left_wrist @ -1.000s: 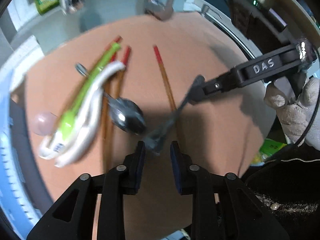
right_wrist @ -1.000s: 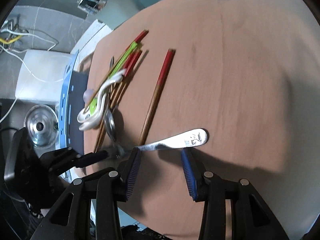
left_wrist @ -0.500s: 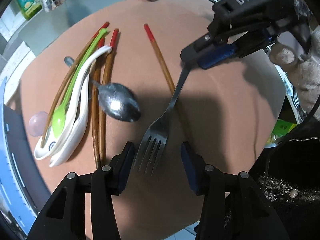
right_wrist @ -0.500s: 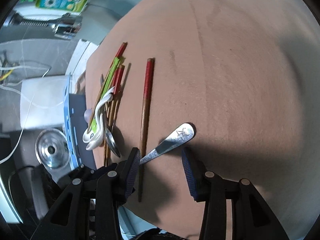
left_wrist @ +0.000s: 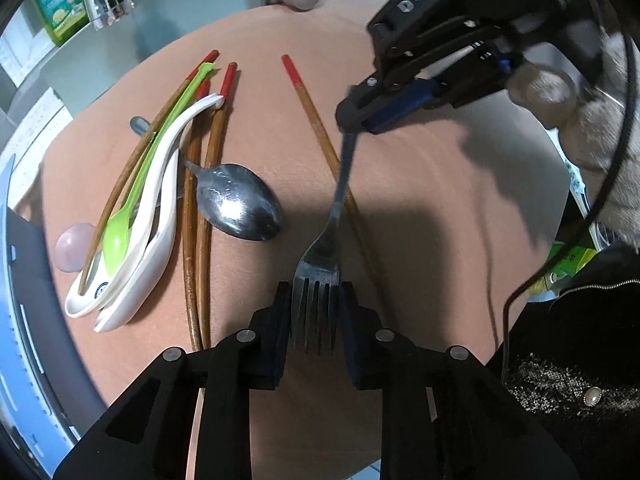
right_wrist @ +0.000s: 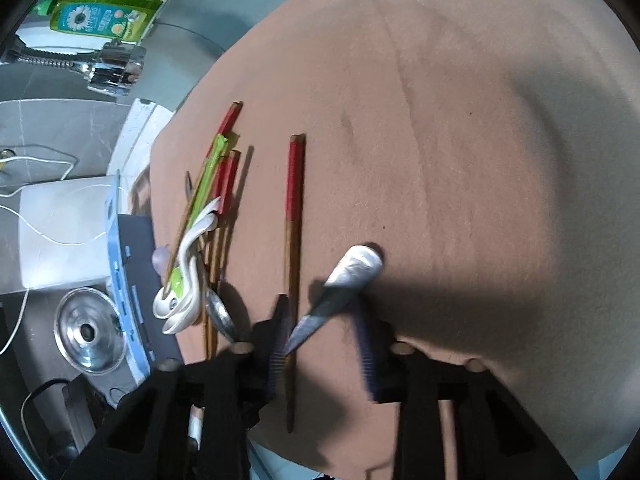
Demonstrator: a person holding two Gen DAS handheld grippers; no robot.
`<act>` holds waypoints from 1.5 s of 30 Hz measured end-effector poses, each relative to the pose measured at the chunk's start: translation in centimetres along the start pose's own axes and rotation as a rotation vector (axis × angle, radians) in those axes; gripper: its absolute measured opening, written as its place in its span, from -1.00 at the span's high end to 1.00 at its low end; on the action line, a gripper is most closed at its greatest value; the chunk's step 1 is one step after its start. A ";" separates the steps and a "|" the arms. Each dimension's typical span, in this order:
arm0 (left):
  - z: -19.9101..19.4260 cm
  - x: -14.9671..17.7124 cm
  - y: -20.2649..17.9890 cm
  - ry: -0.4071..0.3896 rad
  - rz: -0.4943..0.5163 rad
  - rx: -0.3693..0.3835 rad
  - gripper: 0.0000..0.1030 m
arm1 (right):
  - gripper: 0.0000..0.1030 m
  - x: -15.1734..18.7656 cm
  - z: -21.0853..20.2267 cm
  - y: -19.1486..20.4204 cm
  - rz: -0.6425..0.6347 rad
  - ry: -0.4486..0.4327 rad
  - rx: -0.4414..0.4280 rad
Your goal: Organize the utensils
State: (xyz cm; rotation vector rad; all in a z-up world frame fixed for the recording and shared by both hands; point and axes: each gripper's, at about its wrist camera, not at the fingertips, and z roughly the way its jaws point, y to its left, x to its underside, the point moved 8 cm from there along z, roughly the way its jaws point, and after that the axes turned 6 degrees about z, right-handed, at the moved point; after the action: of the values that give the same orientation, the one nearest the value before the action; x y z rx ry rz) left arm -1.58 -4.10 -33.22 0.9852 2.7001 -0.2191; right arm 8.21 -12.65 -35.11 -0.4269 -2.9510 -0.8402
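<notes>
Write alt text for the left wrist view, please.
The left gripper pinches the tines of a metal fork while the right gripper holds its handle, above a brown mat strewn with chopsticks and spoons.

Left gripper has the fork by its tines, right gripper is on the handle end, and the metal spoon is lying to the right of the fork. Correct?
Nearly. The left gripper pinches the fork at its tines and the right gripper clamps the handle end. But the metal spoon lies left of the fork, beside the chopsticks, as the left wrist view shows.
</notes>
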 end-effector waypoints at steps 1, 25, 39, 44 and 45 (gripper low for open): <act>0.0 0.1 0.0 -0.002 0.000 0.001 0.59 | 0.67 -0.1 0.2 0.1 0.006 -0.002 -0.003; 0.0 0.0 0.2 -0.090 -0.111 0.100 0.58 | 0.54 -0.9 0.9 1.2 0.044 -0.003 -0.104; -1.7 -1.1 -0.1 -0.124 -0.094 0.101 0.58 | 0.76 -1.1 -0.3 -0.5 0.131 0.011 -0.179; -3.1 -1.5 0.1 -0.153 -0.096 0.086 0.58 | 0.76 -1.1 -1.7 0.1 0.118 -0.004 -0.198; -3.3 -1.5 0.2 -0.158 -0.100 0.083 0.58 | 0.77 -1.1 -2.1 0.5 0.110 -0.010 -0.201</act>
State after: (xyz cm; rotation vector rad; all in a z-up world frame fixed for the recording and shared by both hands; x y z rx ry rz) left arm -0.95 -4.12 -29.62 0.8181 2.6157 -0.4131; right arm 9.30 -13.62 -33.24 -0.5985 -2.8307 -1.1273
